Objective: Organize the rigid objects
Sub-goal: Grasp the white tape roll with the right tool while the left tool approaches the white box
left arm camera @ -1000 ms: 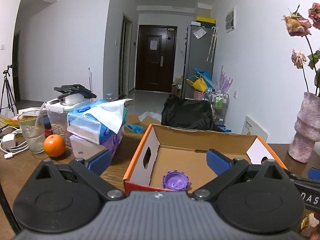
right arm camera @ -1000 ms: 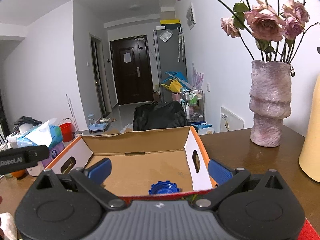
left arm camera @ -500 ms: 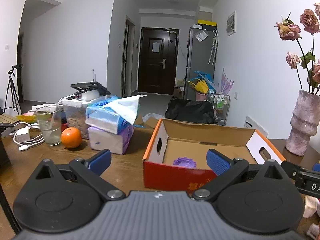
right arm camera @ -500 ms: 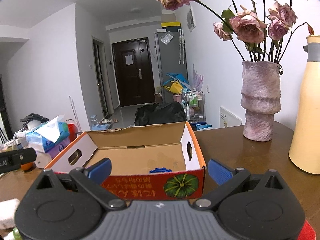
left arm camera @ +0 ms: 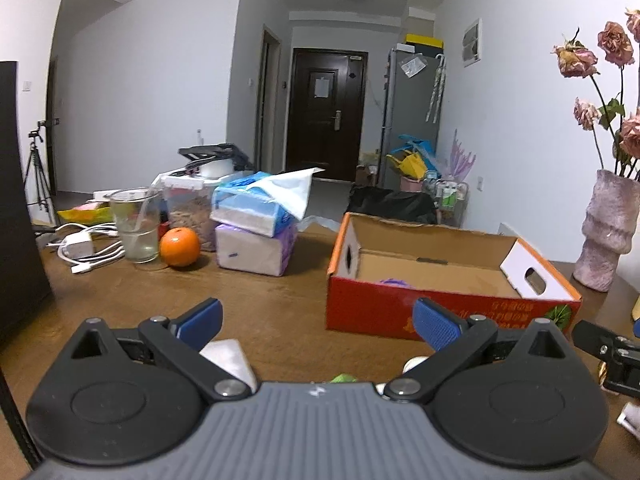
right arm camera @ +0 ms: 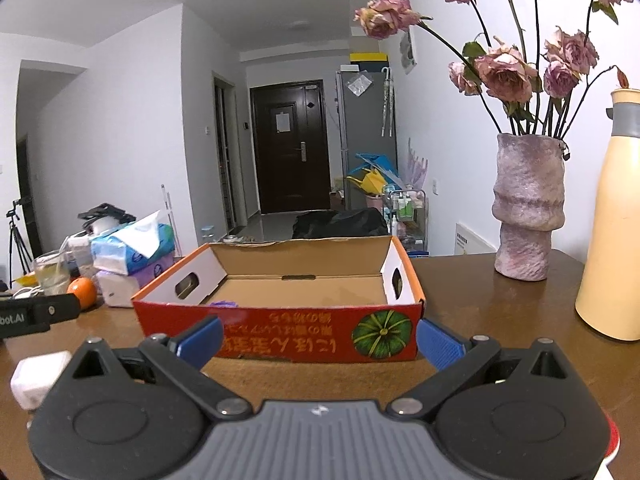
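Both of our tools have backed away from the cardboard box (right arm camera: 280,304) and dropped lower: a second ago we looked down into it over its near wall, and now we face its red front panel from worktop height. Our left tool (left arm camera: 316,320) is spread wide with nothing between its blue pads, and our right tool (right arm camera: 318,338) is likewise spread and empty.

As for progress, we judge at least one piece is already stowed: a purple cap (right arm camera: 223,303) peeks over the near wall on the box's left side. The blue cap that showed in the box earlier is now hidden behind that wall, so we cannot confirm it from here. Left to do, as far as we can see: a white block (right arm camera: 38,378) lies on the worktop (left arm camera: 260,312) just in front of our left tool, and a green scrap (left arm camera: 343,378) and a small white round piece (left arm camera: 414,364) show just past the left tool's body, too hidden to name. We take these for the next things to collect, and both tools look placed to reach down for them.

Compared with the earlier frame, the tissue packs (left arm camera: 256,220), orange (left arm camera: 180,246) and vase (right arm camera: 528,208) have not shifted; only our viewpoint has retreated and sunk.
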A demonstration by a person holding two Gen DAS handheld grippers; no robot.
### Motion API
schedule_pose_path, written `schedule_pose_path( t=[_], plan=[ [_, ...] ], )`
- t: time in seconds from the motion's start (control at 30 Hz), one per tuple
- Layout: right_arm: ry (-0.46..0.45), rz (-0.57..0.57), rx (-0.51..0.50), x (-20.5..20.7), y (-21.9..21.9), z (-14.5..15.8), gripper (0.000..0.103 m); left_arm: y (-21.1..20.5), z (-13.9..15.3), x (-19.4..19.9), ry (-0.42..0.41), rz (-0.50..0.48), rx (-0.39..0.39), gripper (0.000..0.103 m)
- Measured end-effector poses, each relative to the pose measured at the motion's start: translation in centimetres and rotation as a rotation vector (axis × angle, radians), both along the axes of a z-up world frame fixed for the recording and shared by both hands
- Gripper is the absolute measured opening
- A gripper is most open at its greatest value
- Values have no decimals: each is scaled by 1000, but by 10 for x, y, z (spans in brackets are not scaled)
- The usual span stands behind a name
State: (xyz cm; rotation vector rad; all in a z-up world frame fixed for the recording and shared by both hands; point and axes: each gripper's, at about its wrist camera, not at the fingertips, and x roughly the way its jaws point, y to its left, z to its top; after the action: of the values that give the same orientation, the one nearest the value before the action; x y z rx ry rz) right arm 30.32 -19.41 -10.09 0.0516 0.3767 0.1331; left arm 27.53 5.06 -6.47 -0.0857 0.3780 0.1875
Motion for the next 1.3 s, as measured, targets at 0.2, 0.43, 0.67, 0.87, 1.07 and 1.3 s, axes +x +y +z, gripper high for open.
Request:
schedule_pose_path(
  t=[0.2, 0.43, 0.67, 0.87, 1.07, 1.3],
  plan=[
    [9, 35, -27, -19, 10, -5, 103, 2, -7, -20, 17, -5, 23, 103],
    [34, 81, -47, -37, 22, -13, 103, 12, -17, -40, 35, 7, 39, 103],
    [58, 98, -80, -52, 32, -20, 103, 27, -22, -57, 45, 0, 25, 103],
    [68, 114, -101, -60, 39, -26, 103, 36, -26, -60, 58, -9, 12, 103],
    [103, 151, -108, -64, 51, -31, 103, 44, -30, -60, 70, -11, 8, 103],
    [178, 158, -158, -50, 80, -51, 89, 55, -32, -58, 79, 6, -13, 103]
  ],
)
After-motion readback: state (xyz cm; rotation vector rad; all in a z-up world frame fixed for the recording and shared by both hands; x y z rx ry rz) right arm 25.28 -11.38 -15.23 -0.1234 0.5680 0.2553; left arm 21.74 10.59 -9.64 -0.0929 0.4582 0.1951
